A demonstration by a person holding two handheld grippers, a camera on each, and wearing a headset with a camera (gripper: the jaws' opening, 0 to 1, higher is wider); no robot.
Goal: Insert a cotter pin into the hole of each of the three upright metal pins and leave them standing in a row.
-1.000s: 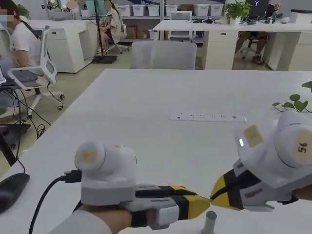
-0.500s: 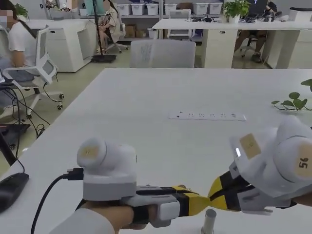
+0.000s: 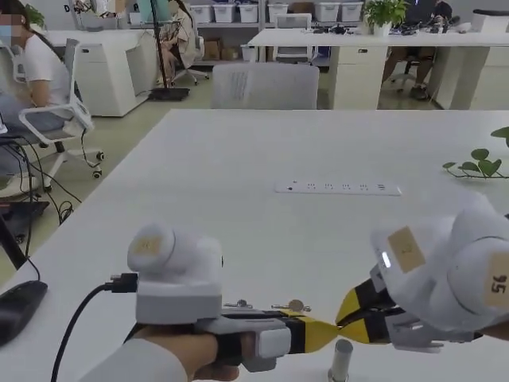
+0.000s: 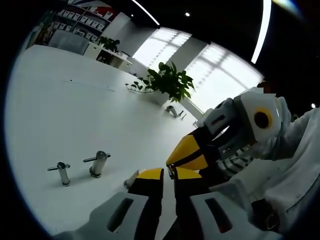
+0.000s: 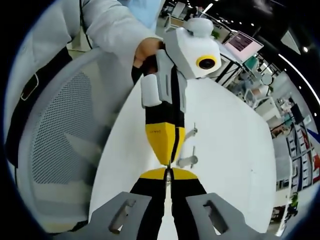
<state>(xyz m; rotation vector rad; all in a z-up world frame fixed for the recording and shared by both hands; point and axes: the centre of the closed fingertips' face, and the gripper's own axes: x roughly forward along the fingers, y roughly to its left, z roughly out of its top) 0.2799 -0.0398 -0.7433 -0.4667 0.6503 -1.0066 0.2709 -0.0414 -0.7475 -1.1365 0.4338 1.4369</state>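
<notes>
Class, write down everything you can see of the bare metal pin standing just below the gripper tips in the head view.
The metal pin is a short, plain grey cylinder of dull metal with a flat top. It stands upright on the white table at the bottom edge of the head view. No cotter pin can be seen through it. The grippers' yellow fingers meet tip to tip just above it in the picture and do not appear to touch it.

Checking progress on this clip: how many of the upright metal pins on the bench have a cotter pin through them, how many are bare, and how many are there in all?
Metal pins with a cotter pin through: 2
Bare metal pin: 1
Total: 3
</notes>
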